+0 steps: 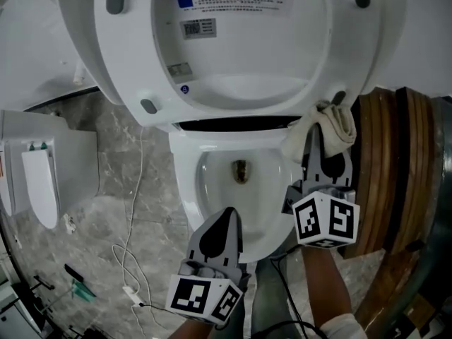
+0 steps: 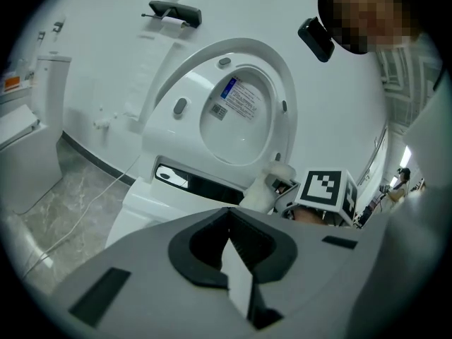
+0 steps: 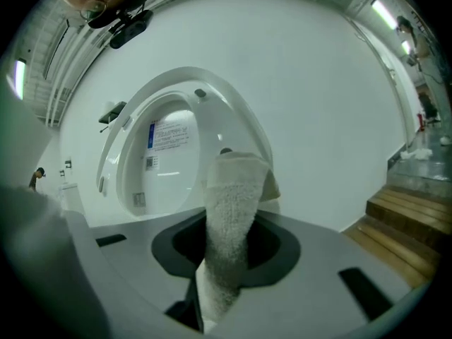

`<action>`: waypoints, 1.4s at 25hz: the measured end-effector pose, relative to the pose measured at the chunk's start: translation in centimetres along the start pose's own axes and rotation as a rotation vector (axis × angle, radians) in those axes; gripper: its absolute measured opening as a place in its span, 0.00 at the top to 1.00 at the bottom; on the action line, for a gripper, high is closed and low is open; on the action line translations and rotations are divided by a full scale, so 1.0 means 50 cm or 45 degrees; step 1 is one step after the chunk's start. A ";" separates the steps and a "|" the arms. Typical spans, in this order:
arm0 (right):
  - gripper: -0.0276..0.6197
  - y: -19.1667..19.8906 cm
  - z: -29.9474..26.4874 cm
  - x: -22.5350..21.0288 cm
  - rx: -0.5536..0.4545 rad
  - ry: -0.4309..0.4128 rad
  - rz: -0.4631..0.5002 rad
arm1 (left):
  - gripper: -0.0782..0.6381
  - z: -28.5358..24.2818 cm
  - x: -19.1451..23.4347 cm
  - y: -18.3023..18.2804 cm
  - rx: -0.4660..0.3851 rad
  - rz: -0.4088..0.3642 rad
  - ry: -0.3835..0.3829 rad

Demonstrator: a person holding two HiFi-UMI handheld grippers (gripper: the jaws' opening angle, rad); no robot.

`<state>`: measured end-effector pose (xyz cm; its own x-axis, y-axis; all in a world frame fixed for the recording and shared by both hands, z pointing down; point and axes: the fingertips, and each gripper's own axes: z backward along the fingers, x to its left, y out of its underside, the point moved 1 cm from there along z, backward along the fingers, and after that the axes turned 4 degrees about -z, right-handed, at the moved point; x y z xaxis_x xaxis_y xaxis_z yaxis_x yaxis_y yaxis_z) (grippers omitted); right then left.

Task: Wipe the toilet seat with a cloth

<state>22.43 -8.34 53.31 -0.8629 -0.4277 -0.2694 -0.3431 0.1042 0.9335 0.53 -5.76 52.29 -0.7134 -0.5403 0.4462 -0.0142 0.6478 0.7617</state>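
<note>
The toilet seat stands raised with the lid, its underside and rubber bumpers facing me, above the open white bowl. My right gripper is shut on a beige cloth, which hangs at the bowl's right rear corner, next to the lower right end of the seat. In the right gripper view the cloth sticks up between the jaws in front of the seat. My left gripper is shut and holds nothing, above the bowl's front rim. The left gripper view shows its closed jaws, the seat and the cloth.
Wooden steps rise close on the right. A white cable trails over the marble floor on the left, past a white fixture and small tools. A paper holder hangs on the wall.
</note>
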 end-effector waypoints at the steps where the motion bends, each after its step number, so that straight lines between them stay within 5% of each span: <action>1: 0.81 0.016 0.000 0.012 0.011 -0.017 0.019 | 0.87 0.001 0.007 0.004 0.003 0.006 -0.004; 9: 0.81 0.128 -0.009 0.171 0.159 -0.200 0.127 | 0.87 0.023 0.082 0.001 -0.003 0.063 -0.047; 16: 0.81 0.173 -0.023 0.333 0.241 -0.334 0.174 | 0.87 0.061 0.161 -0.070 -0.082 0.129 -0.115; 25: 0.81 0.166 -0.033 0.504 0.336 -0.448 0.207 | 0.87 0.130 0.227 -0.200 -0.211 0.160 -0.177; 35: 0.81 0.032 -0.049 0.576 0.338 -0.414 0.137 | 0.87 0.167 0.238 -0.358 -0.325 0.185 -0.177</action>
<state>-2.04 -22.71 47.65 -0.9564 -0.1010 -0.2739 -0.2916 0.3782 0.8786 -13.54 -19.32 40.04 -0.7843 -0.3623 0.5036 0.2581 0.5475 0.7960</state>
